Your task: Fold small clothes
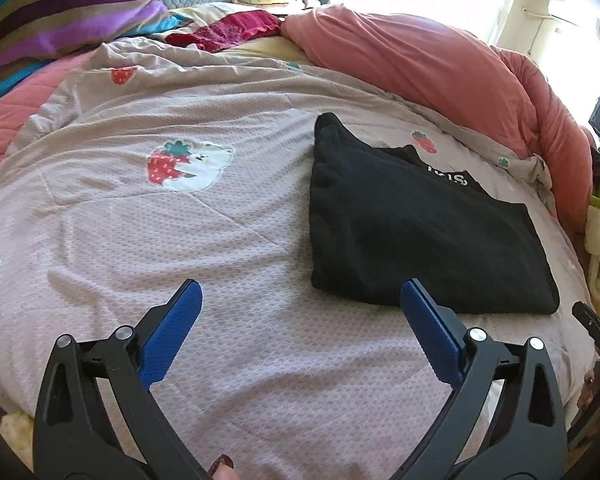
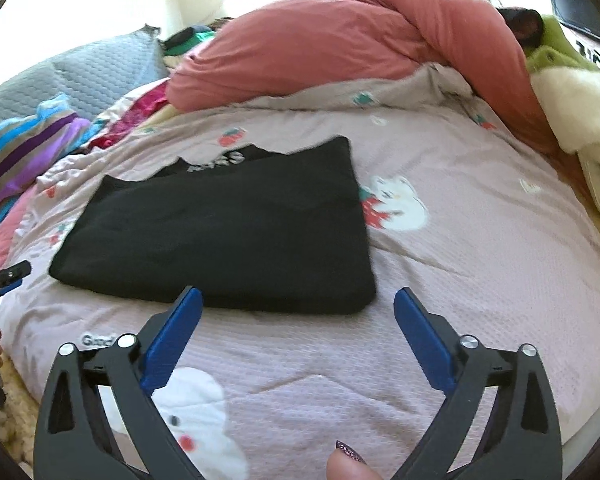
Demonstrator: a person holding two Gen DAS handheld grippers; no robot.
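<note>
Left wrist view is showing the left gripper point(image 1: 300, 300) hanging over the bedspread point(image 1: 240, 248) with its blue pads spread wide and nothing between them, the right pad's tip lying across the near edge of the black garment point(image 1: 420, 224) without pinching it. Right wrist view is showing the right gripper point(image 2: 298, 306) likewise released and empty, its left pad overlapping the same near hem. Both tongs are probably standing wide because the cloth is lying folded into a neat rectangle on the strawberry-print cover, so no grip is needed. Farther back, a pink quilt point(image 1: 420, 60) is bunching along the bed's far side, seemingly pushed away to leave folding room.
</note>
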